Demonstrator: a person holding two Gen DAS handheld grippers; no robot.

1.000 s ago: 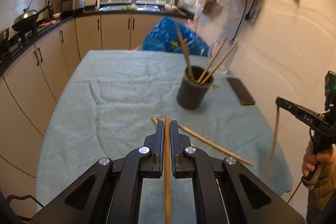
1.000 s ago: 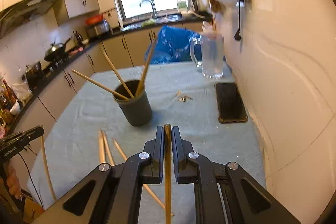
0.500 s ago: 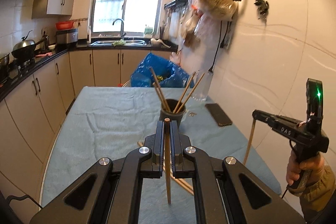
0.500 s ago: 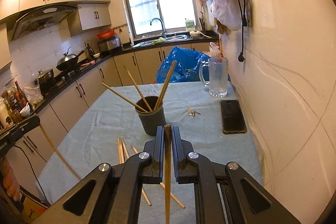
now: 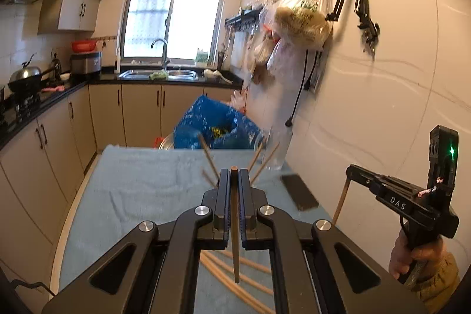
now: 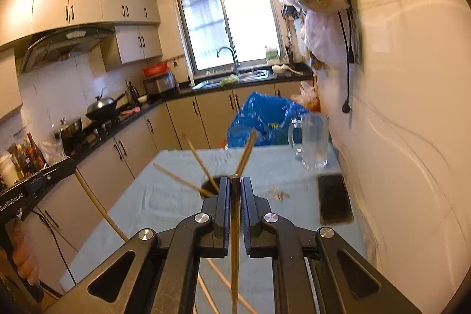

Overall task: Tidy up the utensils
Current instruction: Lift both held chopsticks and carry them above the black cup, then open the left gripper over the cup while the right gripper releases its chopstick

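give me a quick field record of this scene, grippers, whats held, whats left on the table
left gripper: shut on a chopstick, raised above the table
right gripper: shut on a chopstick, also raised
holder cup: dark, mostly hidden behind the right gripper, several chopsticks standing in it
loose chopsticks: lying on the cloth-covered table
phone: flat near the wall
glass mug: beyond the phone

Beige cabinets (image 5: pixel 141 111), bright window (image 5: pixel 173 16), glossy white wall (image 5: pixel 382 78).
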